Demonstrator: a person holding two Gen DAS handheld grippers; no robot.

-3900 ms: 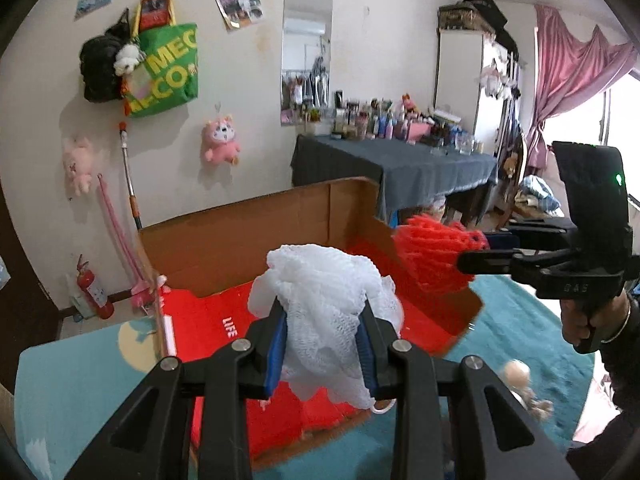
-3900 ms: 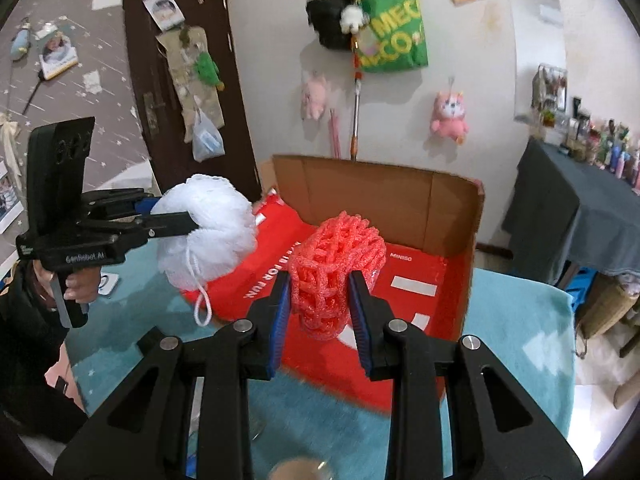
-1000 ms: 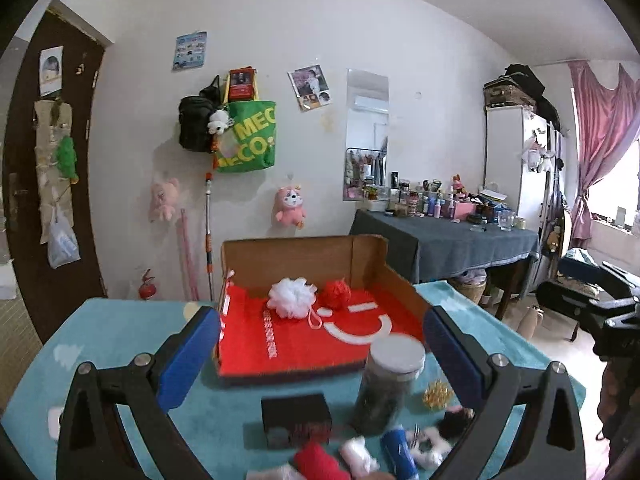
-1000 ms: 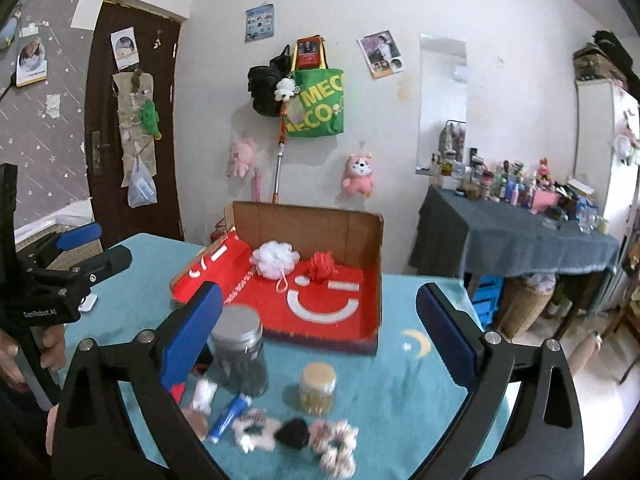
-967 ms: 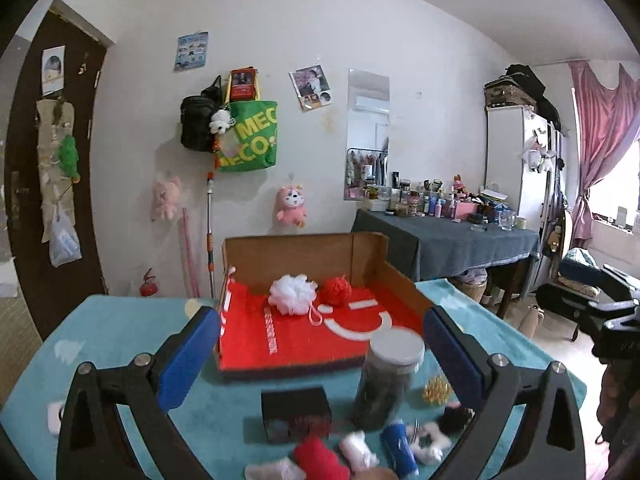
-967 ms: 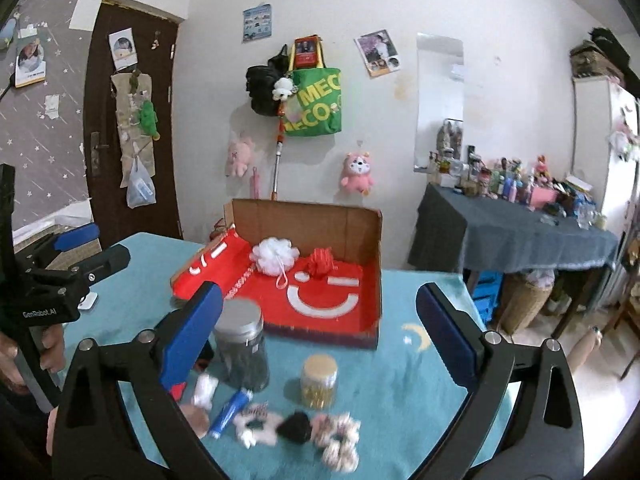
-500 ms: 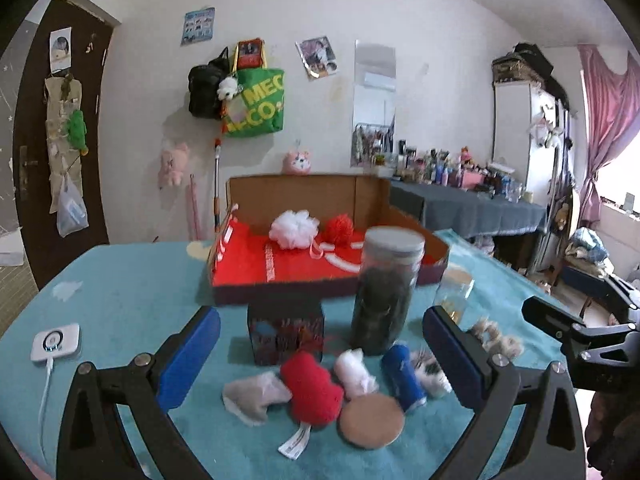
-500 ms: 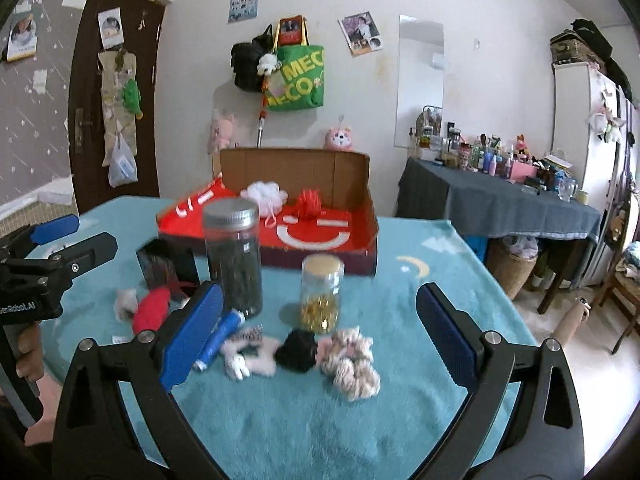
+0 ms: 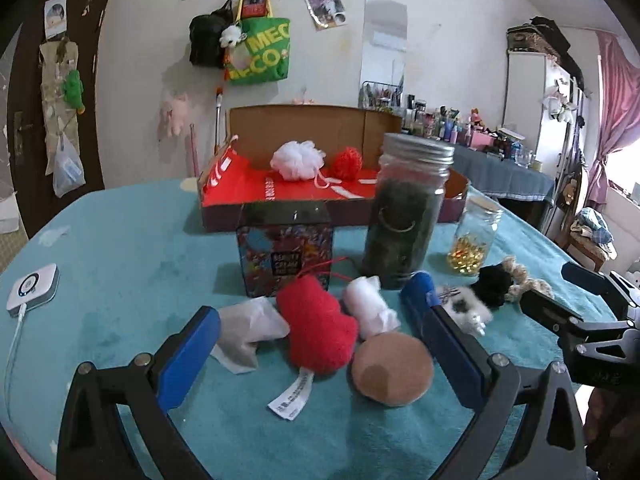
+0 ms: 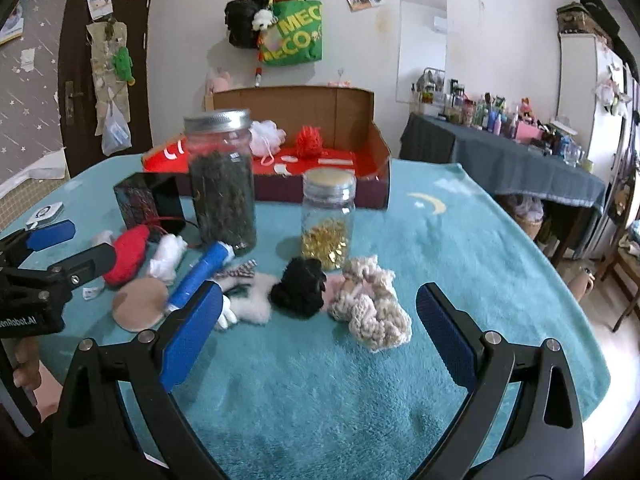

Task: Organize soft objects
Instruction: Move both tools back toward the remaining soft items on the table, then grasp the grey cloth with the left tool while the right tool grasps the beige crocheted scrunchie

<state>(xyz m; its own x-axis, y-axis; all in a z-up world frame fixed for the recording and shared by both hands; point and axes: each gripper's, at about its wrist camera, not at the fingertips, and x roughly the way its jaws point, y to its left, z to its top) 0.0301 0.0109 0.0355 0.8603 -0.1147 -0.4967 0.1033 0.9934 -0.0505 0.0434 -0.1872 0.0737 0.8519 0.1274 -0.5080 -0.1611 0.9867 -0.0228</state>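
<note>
My left gripper (image 9: pixel 320 344) is open low over the teal table, its jaws standing either side of a red plush heart (image 9: pixel 318 330), a white soft roll (image 9: pixel 370 306) and a round tan pad (image 9: pixel 392 368). My right gripper (image 10: pixel 318 326) is open just in front of a black scrunchie (image 10: pixel 300 288) and a beige crocheted scrunchie (image 10: pixel 372 304). A white bath pouf (image 9: pixel 297 159) and a red mesh pouf (image 9: pixel 347 162) lie inside the open cardboard box (image 9: pixel 304 120) with its red lining.
A tall jar of dark leaves (image 9: pixel 408 212), a small jar of gold capsules (image 10: pixel 328 216) and a patterned black box (image 9: pixel 286 248) stand between the soft items and the cardboard box. A blue tube (image 10: pixel 200 276) and a white charger (image 9: pixel 34 286) lie on the table.
Both grippers have come down and forward toward the near row of soft items. The poufs they held earlier lie in the box.
</note>
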